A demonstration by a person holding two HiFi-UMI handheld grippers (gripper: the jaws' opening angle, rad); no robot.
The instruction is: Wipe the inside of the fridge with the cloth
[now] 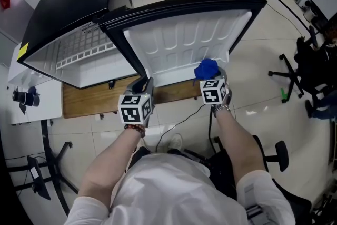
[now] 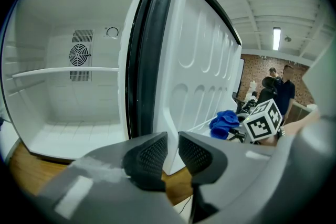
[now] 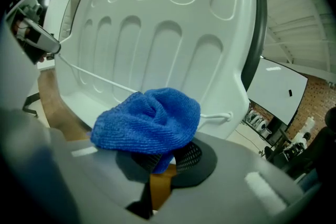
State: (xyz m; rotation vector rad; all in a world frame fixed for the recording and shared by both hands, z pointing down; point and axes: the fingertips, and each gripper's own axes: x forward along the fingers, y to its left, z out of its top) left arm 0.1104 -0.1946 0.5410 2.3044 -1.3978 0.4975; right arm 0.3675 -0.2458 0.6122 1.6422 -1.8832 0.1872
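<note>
A small fridge [image 1: 68,23] stands with its door [image 1: 184,45] swung wide; the empty white inside [image 2: 68,113] has one shelf [image 2: 63,72]. My right gripper [image 1: 210,80] is shut on a bunched blue cloth [image 1: 206,68] at the door's lower inner ledge. In the right gripper view the cloth [image 3: 149,120] bulges over the right gripper [image 3: 165,157], just in front of the ribbed door liner [image 3: 157,34] and its wire rail [image 3: 89,76]. My left gripper [image 1: 143,84] sits near the door's hinge edge. The left gripper [image 2: 172,150] shows a narrow gap between its pads, nothing in it.
The fridge rests on a wooden board [image 1: 84,103] on a tiled floor. A white table [image 1: 31,108] with a black object [image 1: 25,97] stands at left. Office chairs [image 1: 287,74] are at right. A person [image 2: 286,89] stands far behind the door.
</note>
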